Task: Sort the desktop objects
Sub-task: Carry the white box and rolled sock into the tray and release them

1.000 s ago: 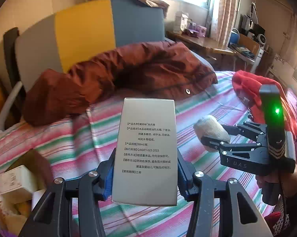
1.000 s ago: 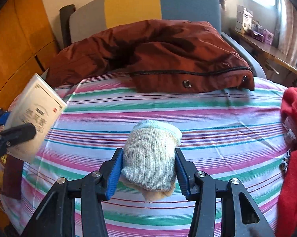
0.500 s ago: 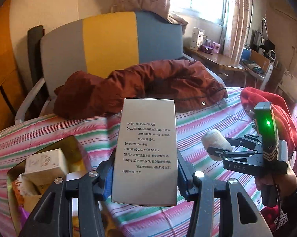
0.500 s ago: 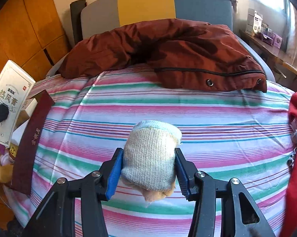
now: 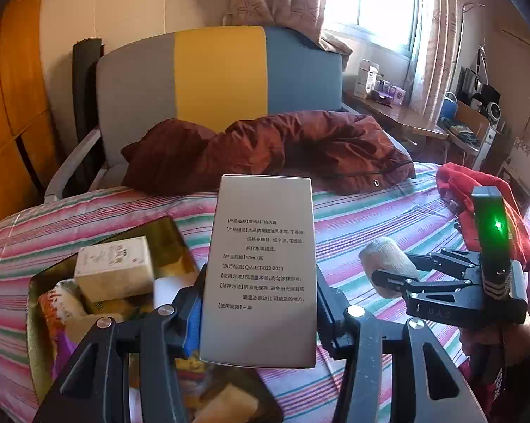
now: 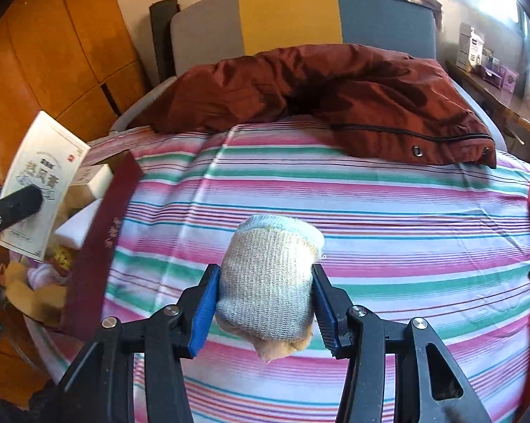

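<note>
Bedspread, striped, serves as the worktop, and a brown jacket lies at its far edge. At its left edge sits a bin already crowded with small boxes, likely the place for sorted things. Left gripper is clamped on a silver box, carried upright above the bin's near side. Right gripper squeezes a rolled sock over the bedspread's middle, possibly bound for the bin too.

Materials & finish, quick look
Box: smooth card w/ silvery satin sheen. Sock roll: coarse matt knit. Bed sheet: smooth striped cloth. Jacket: slightly shiny fabric. Hand-held gripper: matt black plastic, blue ribbed pads.
</note>
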A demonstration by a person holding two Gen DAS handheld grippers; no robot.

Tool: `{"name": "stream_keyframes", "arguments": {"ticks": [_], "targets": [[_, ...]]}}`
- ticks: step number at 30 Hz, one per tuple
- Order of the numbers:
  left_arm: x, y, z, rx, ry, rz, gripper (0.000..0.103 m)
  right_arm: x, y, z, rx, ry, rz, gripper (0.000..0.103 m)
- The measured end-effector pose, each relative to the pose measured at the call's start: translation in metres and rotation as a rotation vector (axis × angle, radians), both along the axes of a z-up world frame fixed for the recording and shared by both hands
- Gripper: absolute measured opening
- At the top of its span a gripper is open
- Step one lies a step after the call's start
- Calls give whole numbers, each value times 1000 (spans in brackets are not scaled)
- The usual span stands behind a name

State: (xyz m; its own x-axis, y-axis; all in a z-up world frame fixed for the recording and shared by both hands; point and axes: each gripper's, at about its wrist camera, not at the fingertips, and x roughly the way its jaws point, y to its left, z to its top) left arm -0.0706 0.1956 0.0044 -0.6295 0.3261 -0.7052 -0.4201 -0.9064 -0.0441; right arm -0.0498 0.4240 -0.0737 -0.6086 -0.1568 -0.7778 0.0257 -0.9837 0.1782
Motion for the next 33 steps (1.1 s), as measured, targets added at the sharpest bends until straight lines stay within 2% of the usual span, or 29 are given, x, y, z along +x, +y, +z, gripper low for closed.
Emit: {"name": "stream_keyframes", "arguments": {"ticks": [26, 33], "targets": [[21, -89, -9, 46, -8, 139, 52, 27, -133, 22, -113, 64, 159, 51], [17, -138, -3, 93, -3, 236, 52, 24, -168, 38, -133, 105, 212, 51]]}}
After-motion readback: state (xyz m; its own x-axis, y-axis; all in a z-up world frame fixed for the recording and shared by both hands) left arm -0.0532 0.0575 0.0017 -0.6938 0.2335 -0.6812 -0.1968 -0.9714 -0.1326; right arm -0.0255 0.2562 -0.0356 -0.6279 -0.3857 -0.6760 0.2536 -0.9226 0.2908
